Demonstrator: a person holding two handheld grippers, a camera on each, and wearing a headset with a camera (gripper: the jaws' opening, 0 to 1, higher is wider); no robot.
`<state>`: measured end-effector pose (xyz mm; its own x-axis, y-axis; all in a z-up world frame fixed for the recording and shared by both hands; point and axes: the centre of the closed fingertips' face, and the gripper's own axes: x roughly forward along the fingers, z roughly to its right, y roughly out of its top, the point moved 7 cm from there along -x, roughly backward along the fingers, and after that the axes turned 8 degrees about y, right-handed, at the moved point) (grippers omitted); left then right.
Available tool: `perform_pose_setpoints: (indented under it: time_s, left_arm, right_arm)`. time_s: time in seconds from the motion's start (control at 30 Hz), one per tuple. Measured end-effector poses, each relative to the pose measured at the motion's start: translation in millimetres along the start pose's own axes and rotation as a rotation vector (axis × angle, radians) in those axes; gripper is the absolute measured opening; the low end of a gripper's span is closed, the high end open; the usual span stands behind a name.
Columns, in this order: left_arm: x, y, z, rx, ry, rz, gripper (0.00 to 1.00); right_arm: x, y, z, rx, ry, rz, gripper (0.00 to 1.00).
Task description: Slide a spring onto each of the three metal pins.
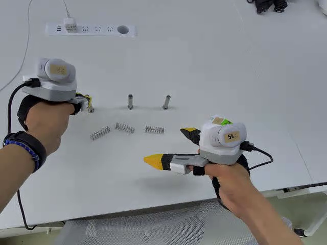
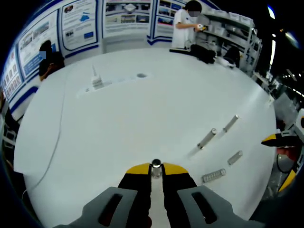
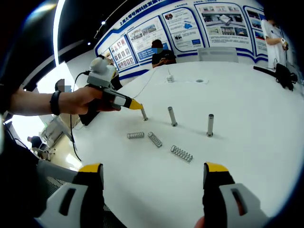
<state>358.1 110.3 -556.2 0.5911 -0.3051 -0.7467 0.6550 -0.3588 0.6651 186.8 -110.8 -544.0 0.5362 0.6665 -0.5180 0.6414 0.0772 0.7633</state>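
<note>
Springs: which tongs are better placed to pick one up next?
Right. The right tongs are open and free, with the nearest spring just ahead of them. The left tongs are shut on the leftmost pin, so they are occupied, likely steadying it.

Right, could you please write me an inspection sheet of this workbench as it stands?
Surface: white table.
Job's things: left pin, middle pin and right pin stand upright in a row; left spring, middle spring and right spring lie loose before them, none on a pin.
Clutter: power strip with a white plug at the far edge.
Grippers: left gripper shut on the left pin; right gripper open, held above the table.
Cables: left black cable and right black cable at the grippers; thin white cord crosses the table's far left.
Surroundings: wall posters, people in the background.
</note>
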Motion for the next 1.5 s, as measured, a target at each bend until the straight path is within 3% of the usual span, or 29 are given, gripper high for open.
perform_pose_setpoints:
  time_s: [0.6, 1.5]
  left_arm:
    - [-2.1, -1.9, 3.9, 0.026, 0.007, 0.033, 0.08]
    - [-3.1, -9.5, 6.1, 0.074, 0.007, 0.006, 0.07]
  right_arm:
    - [-1.6, -0.6, 1.7, 0.008, -0.005, 0.004, 0.88]
    - [-0.5, -1.7, 1.8, 0.015, -0.002, 0.005, 0.88]
